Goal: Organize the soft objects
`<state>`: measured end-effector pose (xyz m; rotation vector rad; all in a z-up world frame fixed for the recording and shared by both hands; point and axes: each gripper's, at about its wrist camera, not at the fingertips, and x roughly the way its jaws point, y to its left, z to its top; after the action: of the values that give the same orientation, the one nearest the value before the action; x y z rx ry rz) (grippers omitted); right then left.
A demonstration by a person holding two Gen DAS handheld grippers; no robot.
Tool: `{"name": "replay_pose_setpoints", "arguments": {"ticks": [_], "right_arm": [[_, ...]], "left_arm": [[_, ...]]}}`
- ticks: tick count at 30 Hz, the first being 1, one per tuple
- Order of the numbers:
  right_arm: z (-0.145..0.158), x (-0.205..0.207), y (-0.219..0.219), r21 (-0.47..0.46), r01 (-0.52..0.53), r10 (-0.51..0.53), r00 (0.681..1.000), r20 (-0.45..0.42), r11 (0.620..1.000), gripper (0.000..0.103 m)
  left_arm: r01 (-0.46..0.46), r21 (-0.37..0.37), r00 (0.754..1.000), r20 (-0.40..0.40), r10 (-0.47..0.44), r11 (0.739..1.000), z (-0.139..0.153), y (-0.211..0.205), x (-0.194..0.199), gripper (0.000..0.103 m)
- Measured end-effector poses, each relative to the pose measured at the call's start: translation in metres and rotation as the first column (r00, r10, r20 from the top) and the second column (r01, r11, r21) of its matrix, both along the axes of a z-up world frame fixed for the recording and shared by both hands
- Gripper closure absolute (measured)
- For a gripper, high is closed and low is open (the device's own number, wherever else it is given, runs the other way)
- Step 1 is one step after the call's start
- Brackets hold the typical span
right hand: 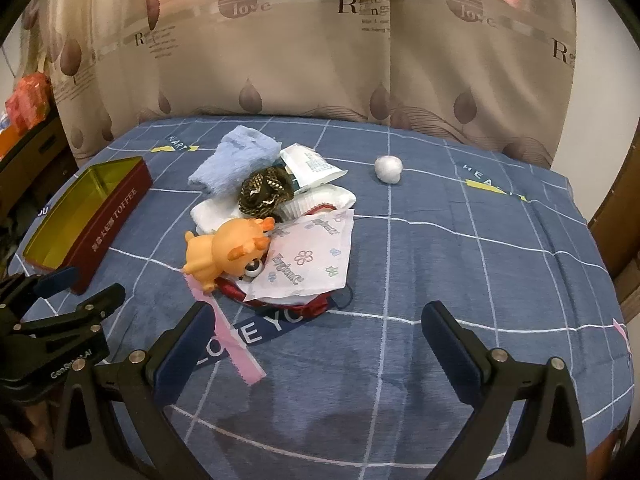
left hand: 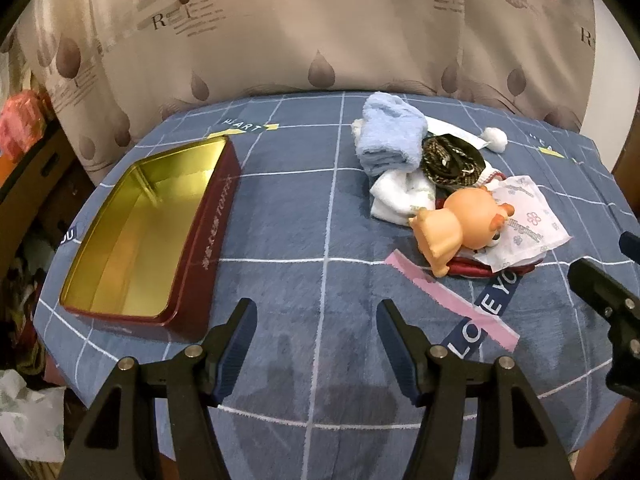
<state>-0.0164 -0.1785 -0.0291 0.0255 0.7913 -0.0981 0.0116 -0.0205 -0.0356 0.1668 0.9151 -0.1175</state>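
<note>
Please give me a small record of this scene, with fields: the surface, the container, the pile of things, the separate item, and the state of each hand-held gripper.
surface: blue checked cloth covering the table
container: red toffee tin, open, gold inside, nothing in it
pile: light blue towel, white cloth, coiled patterned cord, orange toy figure, flower-printed white packet, all heaped together
separate item: white cotton ball, alone beside the pile
left hand-held gripper: open, holding nothing
right hand-held gripper: open, holding nothing
</note>
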Motion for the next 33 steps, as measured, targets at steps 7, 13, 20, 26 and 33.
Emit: {"name": "replay_pose_setpoints", "arguments": {"ticks": [7, 13, 20, 26, 33], "right_arm": [[0.004, 0.000, -0.009, -0.013, 0.025, -0.025, 1.000, 0.002, 1.000, 0.001], [0.009, -0.001, -0.026, 0.018, 0.072, -0.072, 0.997, 0.005, 0.997, 0.001], [0.011, -0.001, -0.037, 0.043, 0.102, -0.102, 0.995, 0.006, 0.994, 0.001], [0.012, -0.002, -0.038, 0.049, 0.101, -0.101, 0.995, 0.008, 0.994, 0.001], [0.009, 0.000, -0.039, 0.059, 0.101, -0.101, 0.995, 0.000, 0.993, 0.001]], "left_arm": [[0.048, 0.007, 0.999, -0.016, -0.048, 0.999, -0.004, -0.008, 0.011, 0.039], [0.179, 0.016, 0.984, -0.013, -0.178, 0.984, -0.007, -0.031, 0.021, 0.039], [0.329, -0.022, 0.942, -0.064, -0.329, 0.944, -0.016, -0.061, 0.039, 0.039], [0.404, -0.022, 0.912, -0.066, -0.404, 0.915, -0.020, -0.082, 0.055, 0.039], [0.441, -0.036, 0.893, -0.078, -0.442, 0.897, -0.026, -0.100, 0.074, 0.039]]}}
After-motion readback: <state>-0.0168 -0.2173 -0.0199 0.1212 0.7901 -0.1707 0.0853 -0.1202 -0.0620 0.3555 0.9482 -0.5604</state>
